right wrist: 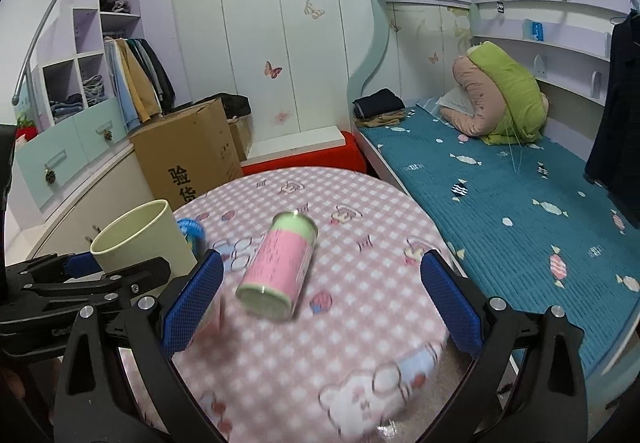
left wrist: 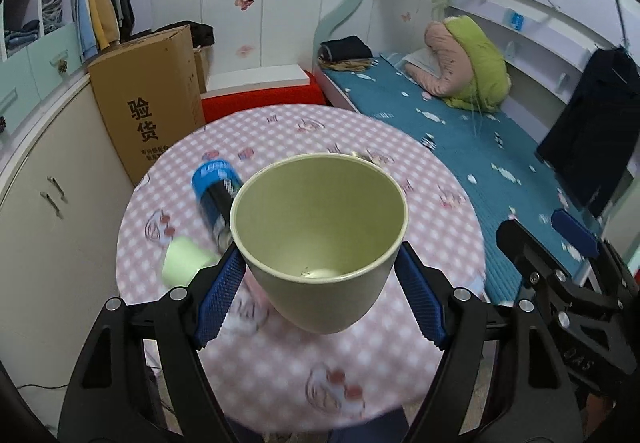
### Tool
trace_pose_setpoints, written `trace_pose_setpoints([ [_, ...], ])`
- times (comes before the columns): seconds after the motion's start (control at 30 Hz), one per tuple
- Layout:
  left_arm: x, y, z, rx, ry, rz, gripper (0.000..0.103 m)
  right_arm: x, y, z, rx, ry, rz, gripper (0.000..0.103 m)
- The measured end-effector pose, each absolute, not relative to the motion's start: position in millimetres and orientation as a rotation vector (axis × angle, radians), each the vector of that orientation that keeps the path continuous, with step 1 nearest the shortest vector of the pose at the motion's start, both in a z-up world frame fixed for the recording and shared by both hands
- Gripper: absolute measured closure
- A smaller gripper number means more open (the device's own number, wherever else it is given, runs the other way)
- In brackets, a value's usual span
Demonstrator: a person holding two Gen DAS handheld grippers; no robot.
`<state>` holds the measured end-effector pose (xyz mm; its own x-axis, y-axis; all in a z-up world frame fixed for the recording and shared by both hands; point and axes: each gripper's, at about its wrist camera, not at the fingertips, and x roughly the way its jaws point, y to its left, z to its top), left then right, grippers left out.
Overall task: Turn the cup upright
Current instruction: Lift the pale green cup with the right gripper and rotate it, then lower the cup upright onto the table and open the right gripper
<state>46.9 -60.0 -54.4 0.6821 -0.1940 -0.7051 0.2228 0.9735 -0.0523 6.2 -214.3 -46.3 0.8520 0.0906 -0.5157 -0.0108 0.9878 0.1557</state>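
Note:
A pale green cup (left wrist: 320,239) is held mouth-up between the blue pads of my left gripper (left wrist: 320,267), above the round table (left wrist: 280,375). The cup tilts a little toward the camera; its inside is empty. In the right wrist view the same cup (right wrist: 140,239) shows at the left, upright in the left gripper (right wrist: 116,267). My right gripper (right wrist: 322,283) is open and empty, low over the table's near side, with a pink can (right wrist: 278,267) lying beyond its fingers.
A blue and black can (left wrist: 216,199) lies on its side behind the cup. The pink can's green end (left wrist: 182,263) shows left of the cup. A cardboard box (left wrist: 148,103) stands behind the table, a bed (left wrist: 460,147) to the right, cabinets to the left.

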Motion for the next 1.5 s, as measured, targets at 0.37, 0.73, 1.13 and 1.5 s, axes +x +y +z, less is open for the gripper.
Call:
trace_pose_setpoints([
  [0.37,22.9,-48.8,-113.6,-0.039,1.014,-0.366,0.026,-25.7,-199.9,-72.1,0.097,0.66,0.052,0.008],
  [0.73,85.3,-64.5,-144.6,-0.07,1.025,-0.388,0.026,18.0,-207.1,-101.9,0.121,0.729,0.006,0.008],
  [1.13,95.3,-29.2,-136.2,-0.191,0.991,-0.36,0.023,54.9,-206.3,-107.2,0.246,0.822,0.122,0.008],
  [1.5,57.1,39.3,-113.1,-0.132,0.84,-0.181,0.011,86.6,-151.0,-128.3,0.359,0.989,0.287,0.008],
])
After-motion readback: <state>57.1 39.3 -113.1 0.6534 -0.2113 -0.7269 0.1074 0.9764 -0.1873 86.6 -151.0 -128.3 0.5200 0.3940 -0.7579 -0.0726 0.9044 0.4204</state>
